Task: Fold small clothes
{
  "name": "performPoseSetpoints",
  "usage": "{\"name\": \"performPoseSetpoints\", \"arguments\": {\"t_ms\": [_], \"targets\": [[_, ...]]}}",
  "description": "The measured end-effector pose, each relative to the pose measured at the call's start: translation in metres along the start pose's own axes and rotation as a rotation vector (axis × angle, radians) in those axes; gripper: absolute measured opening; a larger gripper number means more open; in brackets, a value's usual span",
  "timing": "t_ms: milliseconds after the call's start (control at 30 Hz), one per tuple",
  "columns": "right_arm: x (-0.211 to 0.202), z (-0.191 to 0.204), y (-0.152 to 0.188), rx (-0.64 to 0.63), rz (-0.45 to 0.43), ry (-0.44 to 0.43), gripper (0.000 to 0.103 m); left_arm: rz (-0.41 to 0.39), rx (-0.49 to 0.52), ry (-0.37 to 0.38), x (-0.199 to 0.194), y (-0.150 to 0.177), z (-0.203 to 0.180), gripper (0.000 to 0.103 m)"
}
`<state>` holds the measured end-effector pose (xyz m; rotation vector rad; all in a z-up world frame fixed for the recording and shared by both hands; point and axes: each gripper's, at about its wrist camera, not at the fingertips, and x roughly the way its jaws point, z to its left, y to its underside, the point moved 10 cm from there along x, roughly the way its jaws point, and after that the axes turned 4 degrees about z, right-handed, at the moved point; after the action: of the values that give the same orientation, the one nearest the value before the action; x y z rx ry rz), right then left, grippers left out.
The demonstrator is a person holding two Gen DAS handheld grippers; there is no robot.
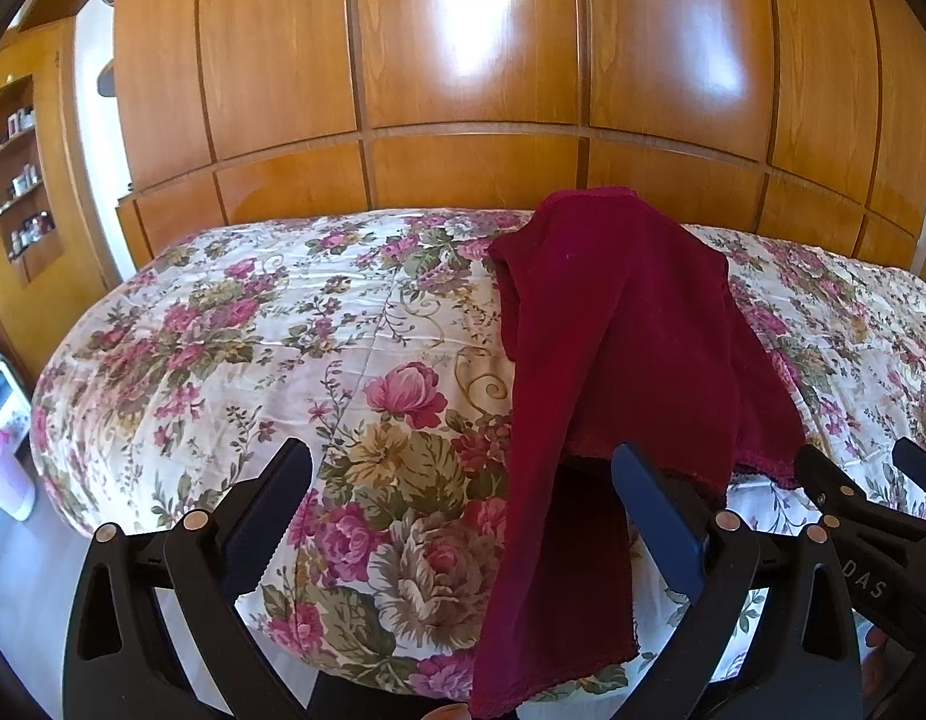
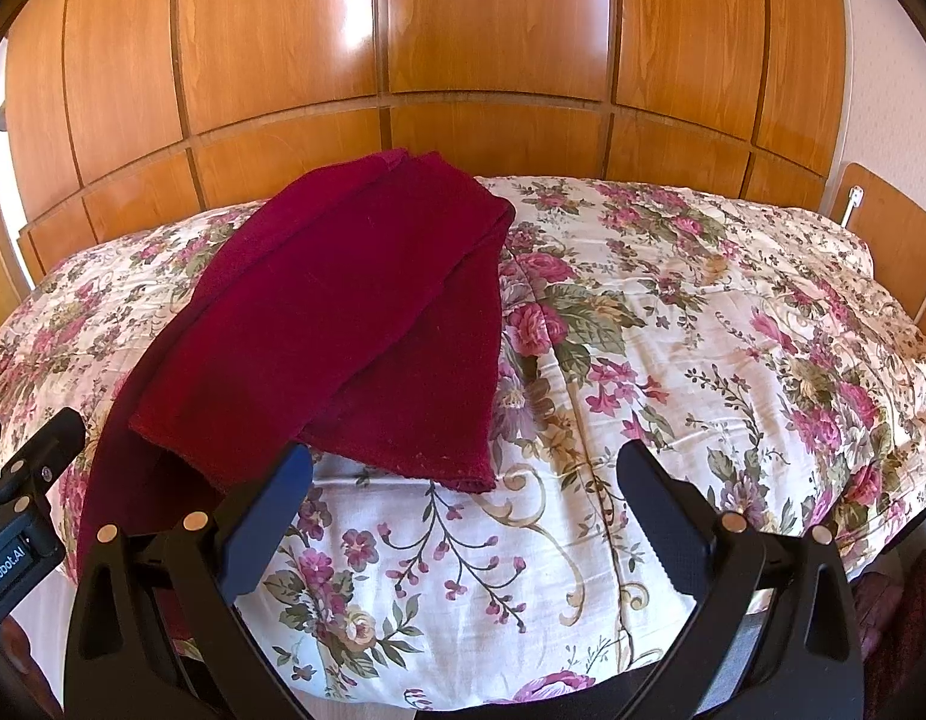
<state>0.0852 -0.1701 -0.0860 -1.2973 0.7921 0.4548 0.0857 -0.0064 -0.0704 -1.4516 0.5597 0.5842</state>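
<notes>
A shelf niche of small bottles (image 1: 21, 180) sits at nine o'clock beside glossy wooden wardrobe doors (image 1: 469, 42) behind a bed with a floral bedspread (image 1: 234, 324). A dark red garment (image 1: 613, 324), partly folded, lies on the bedspread toward the near edge. The left gripper (image 1: 463, 468) and the right gripper (image 2: 466, 468) both gape wide, holding nothing, above the near edge.

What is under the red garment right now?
The red garment lies on the floral bedspread, one end hanging over the near edge. Whatever it covers is hidden.
</notes>
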Motion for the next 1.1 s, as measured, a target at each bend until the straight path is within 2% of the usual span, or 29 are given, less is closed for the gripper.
{"name": "performPoseSetpoints", "arguments": {"t_ms": [300,600,667,833,900,967,1033,1100], "targets": [[0.009,-0.007,-0.001,0.021,0.022,0.005,0.101,0.034,0.014,0.011,0.014,0.003,-0.002,0.099],[0.017,-0.010,-0.009,0.033,0.035,0.003,0.101,0.075,0.056,0.075,0.028,0.007,-0.014,0.098],[0.018,-0.013,-0.012,0.039,0.034,0.000,0.101,0.098,0.070,0.100,0.033,0.011,-0.017,0.086],[0.020,-0.032,-0.030,0.079,0.019,-0.007,0.101,0.152,0.120,0.174,0.043,0.024,-0.028,0.076],[0.025,-0.037,-0.039,0.102,0.023,-0.040,0.101,0.162,0.149,0.196,0.046,0.030,-0.033,0.063],[0.031,-0.035,-0.047,0.122,0.037,-0.093,0.101,0.209,0.143,0.238,0.054,0.037,-0.036,0.033],[0.041,-0.025,-0.057,0.144,0.066,-0.182,0.101,0.250,0.121,0.271,0.062,0.043,-0.035,0.024],[0.052,-0.012,-0.063,0.153,0.104,-0.252,0.094,0.255,0.102,0.302,0.063,0.044,-0.033,0.006]]}}
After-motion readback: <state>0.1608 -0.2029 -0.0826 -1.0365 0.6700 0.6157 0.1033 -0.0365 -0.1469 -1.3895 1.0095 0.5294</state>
